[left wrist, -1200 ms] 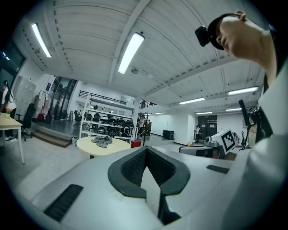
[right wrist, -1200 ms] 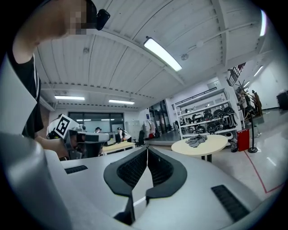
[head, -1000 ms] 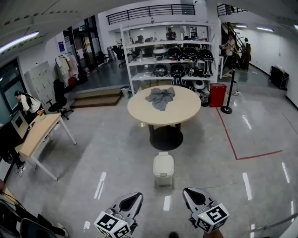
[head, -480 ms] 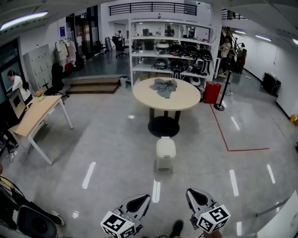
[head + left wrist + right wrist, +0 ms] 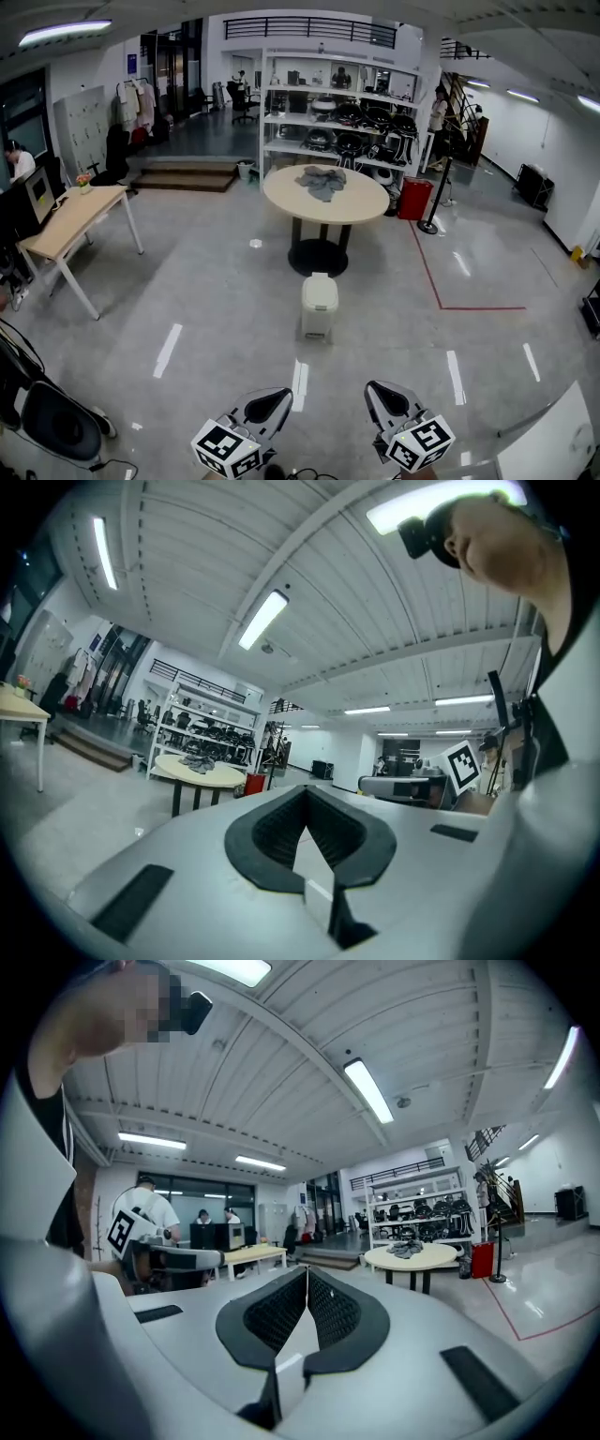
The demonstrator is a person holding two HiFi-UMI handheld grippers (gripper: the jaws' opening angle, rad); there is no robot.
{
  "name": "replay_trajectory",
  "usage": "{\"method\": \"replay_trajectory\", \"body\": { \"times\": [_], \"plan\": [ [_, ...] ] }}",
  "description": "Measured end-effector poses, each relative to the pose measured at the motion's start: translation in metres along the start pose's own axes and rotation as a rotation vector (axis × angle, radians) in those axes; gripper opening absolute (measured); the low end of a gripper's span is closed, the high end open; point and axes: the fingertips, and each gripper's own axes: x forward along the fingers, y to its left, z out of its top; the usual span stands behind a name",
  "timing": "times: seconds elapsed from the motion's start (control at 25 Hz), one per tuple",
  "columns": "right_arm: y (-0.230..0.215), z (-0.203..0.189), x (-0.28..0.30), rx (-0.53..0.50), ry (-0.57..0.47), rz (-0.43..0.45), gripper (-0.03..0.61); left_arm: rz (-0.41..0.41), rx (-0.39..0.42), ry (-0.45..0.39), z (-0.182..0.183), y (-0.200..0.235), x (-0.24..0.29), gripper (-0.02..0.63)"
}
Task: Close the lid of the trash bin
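Ahead of us, the white trash bin (image 5: 319, 307) stands alone on the glossy grey floor (image 5: 211, 281), roughly centred between our two tools and well apart from both. Its lid looks to be lying flat on top, though the bin is small in the head view. Just beyond it is a round table (image 5: 354, 203) on a dark pedestal, with a crumpled grey cloth (image 5: 321, 182) lying on the far part of its top.

We hold the left gripper (image 5: 265, 405) low at the near edge, to the left. Its own view shows the dark ribbed jaws pressed together at the tip, with nothing between them. The right gripper (image 5: 390, 400) sits level with it, to the right. Its jaws are likewise clenched on nothing. Both point toward the far side of the room.

Farther off, a white shelving rack (image 5: 337, 122) loaded with dark gear stands behind the table. A red container (image 5: 413, 199) stands beside the table's right side. A wooden desk (image 5: 66, 230) is at the left, and a red tape line (image 5: 427, 272) runs along the floor to the bin's right.
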Motion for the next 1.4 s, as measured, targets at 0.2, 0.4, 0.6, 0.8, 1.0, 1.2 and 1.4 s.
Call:
{"method": "replay_trajectory", "body": {
  "times": [0.2,0.4,0.6,0.8,1.0,1.2,1.4],
  "plan": [
    [0.006,-0.006,-0.073,0.045,-0.022,0.012,0.009,0.016,-0.011,-0.016,-0.009,-0.066,-0.012,-0.009],
    [0.002,-0.014,-0.154,0.062,-0.037,0.025,0.009,0.019,0.011,0.026,-0.030,-0.141,-0.015,-0.009],
    [0.004,-0.011,-0.199,0.098,-0.085,0.033,0.009,0.068,0.012,0.031,-0.034,-0.181,-0.029,-0.009],
    [0.014,-0.008,-0.213,0.060,-0.075,0.018,0.009,0.043,0.034,0.026,-0.029,-0.200,-0.045,-0.009],
    [0.027,-0.004,-0.217,0.073,-0.087,-0.018,0.009,0.023,0.056,0.017,-0.022,-0.200,-0.066,-0.009],
    [0.045,-0.008,-0.209,0.050,-0.057,-0.032,0.009,0.020,0.046,-0.018,-0.020,-0.187,-0.091,-0.009],
    [0.059,-0.008,-0.206,0.025,-0.064,-0.040,0.009,0.015,0.045,-0.015,-0.023,-0.180,-0.101,-0.009]
  ]
}}
